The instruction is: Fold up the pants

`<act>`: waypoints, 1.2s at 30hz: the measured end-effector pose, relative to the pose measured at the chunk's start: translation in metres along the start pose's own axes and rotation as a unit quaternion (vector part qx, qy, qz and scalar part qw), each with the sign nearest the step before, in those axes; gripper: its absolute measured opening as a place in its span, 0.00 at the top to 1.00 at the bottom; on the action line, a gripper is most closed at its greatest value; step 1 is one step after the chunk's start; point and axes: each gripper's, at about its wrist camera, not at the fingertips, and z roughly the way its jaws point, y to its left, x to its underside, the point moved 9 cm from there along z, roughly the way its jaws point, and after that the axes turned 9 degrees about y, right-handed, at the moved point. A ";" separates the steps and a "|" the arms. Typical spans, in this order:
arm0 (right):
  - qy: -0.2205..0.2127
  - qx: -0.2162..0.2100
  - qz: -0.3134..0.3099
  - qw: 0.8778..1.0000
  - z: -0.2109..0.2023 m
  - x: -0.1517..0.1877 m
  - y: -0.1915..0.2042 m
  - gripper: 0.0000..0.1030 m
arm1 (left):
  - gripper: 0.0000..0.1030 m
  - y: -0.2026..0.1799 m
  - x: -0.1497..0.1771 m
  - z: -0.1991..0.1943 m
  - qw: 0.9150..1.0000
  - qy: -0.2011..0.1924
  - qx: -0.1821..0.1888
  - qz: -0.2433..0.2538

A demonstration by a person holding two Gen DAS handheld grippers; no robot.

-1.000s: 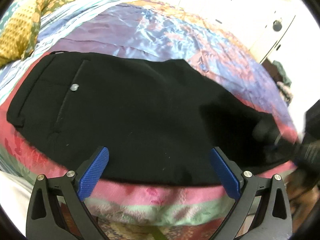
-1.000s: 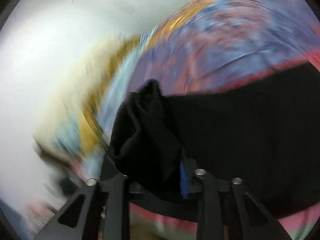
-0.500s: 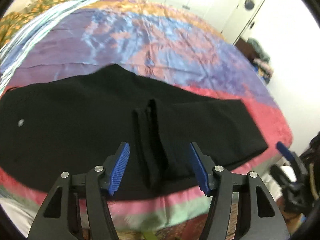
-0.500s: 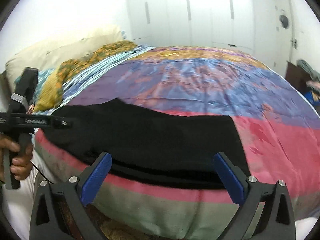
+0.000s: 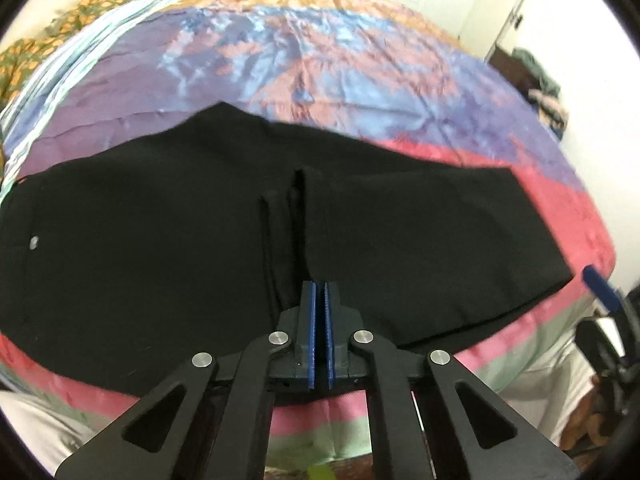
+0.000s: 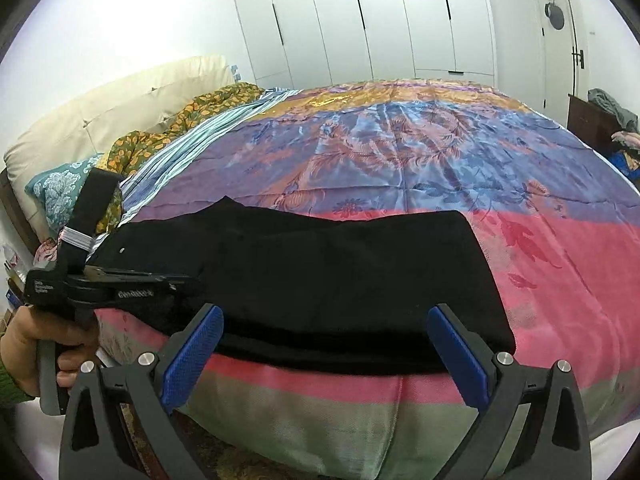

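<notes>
Lying flat along the near edge of the bed (image 6: 540, 300), the black fabric pants (image 6: 320, 264) are folded lengthwise, with the waist end toward the headboard side and the leg end toward the foot side. The bed carries a shiny bedspread with purple, blue, orange and pink bands. A small pale button (image 5: 34, 243) shows on the pants near the waist end.

The left hand-held gripper (image 5: 320, 304) hangs over the middle of the pants at the near edge. Its blue pads are pressed together after just closing, and a raised ridge of black cloth (image 5: 298, 216) runs straight away from the tips. Whether cloth is pinched between the pads I cannot tell, because the tips blend with the dark fabric. In the right wrist view a person's hand (image 6: 28, 348) holds the grip of this tool at the left.

The right hand-held gripper (image 6: 326, 354) stands in front of the near edge with its blue pads spread wide, nothing between them, and the folded leg end lies just beyond the tips.

A cream pillow (image 6: 100, 120) and a yellow flowered cloth (image 6: 192, 120) lie at the headboard side
</notes>
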 end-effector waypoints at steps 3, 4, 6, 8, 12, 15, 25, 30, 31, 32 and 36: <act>-0.004 0.003 0.006 1.000 -0.001 0.000 -0.003 0.02 | 1.00 0.025 0.008 0.000 0.999 -0.003 -0.024 -0.024; -0.004 0.003 0.008 1.000 -0.001 0.000 -0.004 0.02 | 1.00 0.033 0.013 0.008 0.999 0.012 -0.025 -0.031; 0.003 -0.002 0.016 1.000 0.003 0.002 -0.006 0.02 | 0.99 0.042 0.024 0.022 0.998 0.044 -0.008 -0.049; 0.008 -0.006 0.024 1.000 0.006 0.003 -0.008 0.02 | 0.93 0.042 0.024 0.015 0.998 0.036 0.004 -0.053; 0.001 -0.010 0.031 0.999 0.004 0.000 -0.009 0.02 | 0.51 0.036 0.012 -0.007 0.998 0.004 0.038 -0.057; 0.010 -0.015 0.036 0.999 0.008 0.002 -0.010 0.02 | 0.36 0.026 -0.002 -0.001 0.996 0.022 0.068 -0.049; 0.023 -0.023 0.054 0.998 0.014 0.006 -0.013 0.02 | 0.51 -0.014 -0.017 0.008 0.998 0.044 0.017 0.032; 0.024 -0.023 0.057 0.998 0.016 0.006 -0.014 0.02 | 0.93 -0.017 -0.010 0.032 0.996 0.083 -0.011 0.039; 0.023 -0.021 0.055 0.998 0.016 0.006 -0.015 0.02 | 0.96 -0.017 -0.010 0.031 0.996 0.078 -0.013 0.040; 0.023 -0.019 0.055 0.998 0.016 0.006 -0.016 0.02 | 0.98 -0.017 -0.010 0.025 0.997 0.072 -0.009 0.037; -0.001 0.004 0.059 0.998 0.007 0.000 -0.025 0.02 | 0.99 -0.002 -0.010 0.003 0.999 0.040 -0.011 0.010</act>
